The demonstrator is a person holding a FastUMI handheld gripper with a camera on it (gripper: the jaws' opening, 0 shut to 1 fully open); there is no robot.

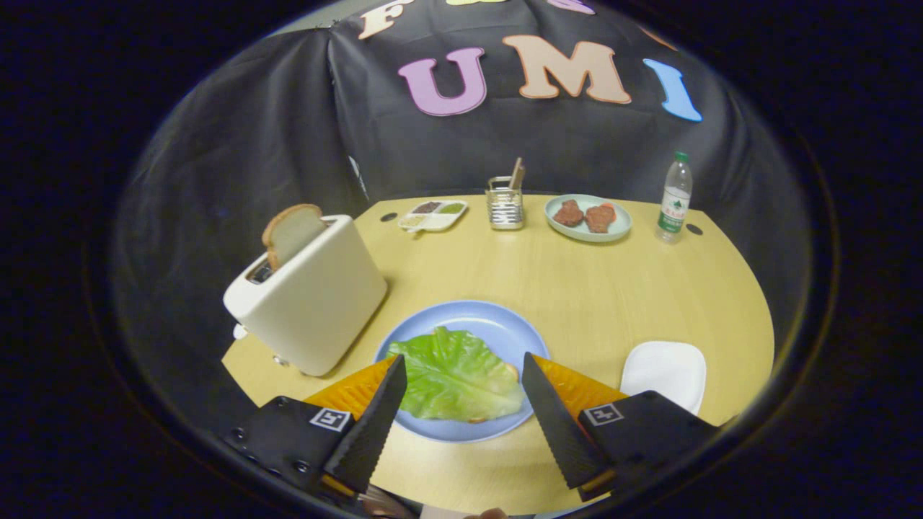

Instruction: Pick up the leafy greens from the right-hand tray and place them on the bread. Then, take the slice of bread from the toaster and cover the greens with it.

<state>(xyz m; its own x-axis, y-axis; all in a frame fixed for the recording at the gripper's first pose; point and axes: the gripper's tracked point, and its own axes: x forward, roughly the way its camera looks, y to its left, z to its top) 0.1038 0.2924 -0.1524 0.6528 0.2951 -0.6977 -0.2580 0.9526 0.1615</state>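
Hand-held gripper: the hand-held gripper (461,404) is seen at the bottom centre of the frame, its fingers spread wide and nothing gripped between them.
Leafy greens: a green leaf (454,371) is laid on the blue plate (469,321) in the lower centre of the frame, between and just beyond the fingertips, untouched by either finger. A pale edge of bread (510,371) is glimpsed under its right side, so the first half of the task is judged done.
Right-hand tray: the white tray (663,371) at the lower right of the frame is seen bare.
Bread slice: the slice of bread (290,232) is stood upright in the slot of the white toaster (310,295), in the left middle of the frame.
Key relation: the slice is placed ahead of the hand-held gripper and well to its left, higher than the plate, with its flat faces turned partly toward the camera; a swing to the left and a turn to bracket the thin edges is judged to be called for.
Table: the table (577,288) also carries a divided dish (433,214), a holder (505,203), a plate of patties (588,216) and a bottle (674,198) along the upper middle of the frame.
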